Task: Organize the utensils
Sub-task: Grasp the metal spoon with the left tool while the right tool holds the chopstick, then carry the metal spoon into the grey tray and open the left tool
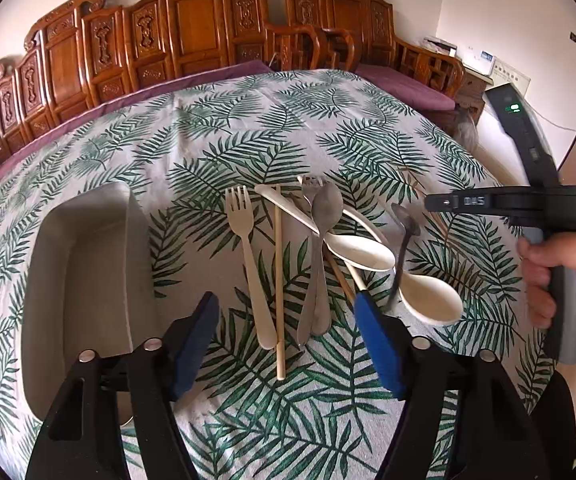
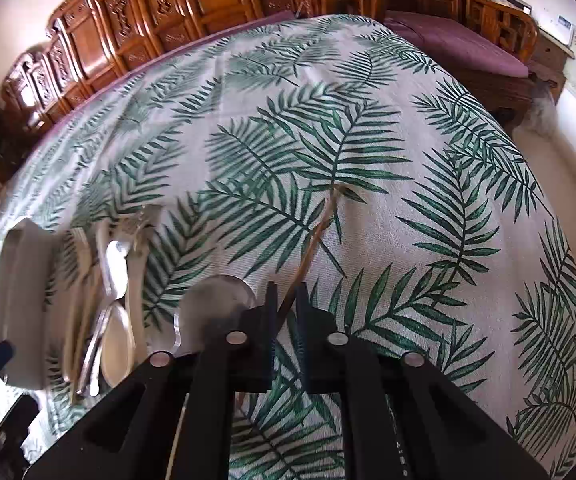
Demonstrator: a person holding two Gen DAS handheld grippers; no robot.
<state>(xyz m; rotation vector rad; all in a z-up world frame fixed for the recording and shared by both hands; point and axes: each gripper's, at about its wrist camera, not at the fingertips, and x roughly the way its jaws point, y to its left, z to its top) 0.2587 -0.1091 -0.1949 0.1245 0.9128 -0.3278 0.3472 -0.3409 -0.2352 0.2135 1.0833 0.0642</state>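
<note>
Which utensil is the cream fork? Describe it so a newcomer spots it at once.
On the leaf-print tablecloth, look just right of the white rectangular tray. The cream fork is the leftmost utensil of the pile, tines pointing away, beside a chopstick. The only other fork is metal.

A dark spoon (image 1: 401, 240) and a chopstick (image 2: 319, 236) are motion-blurred; the tray (image 2: 12, 300) is smeared.
</note>
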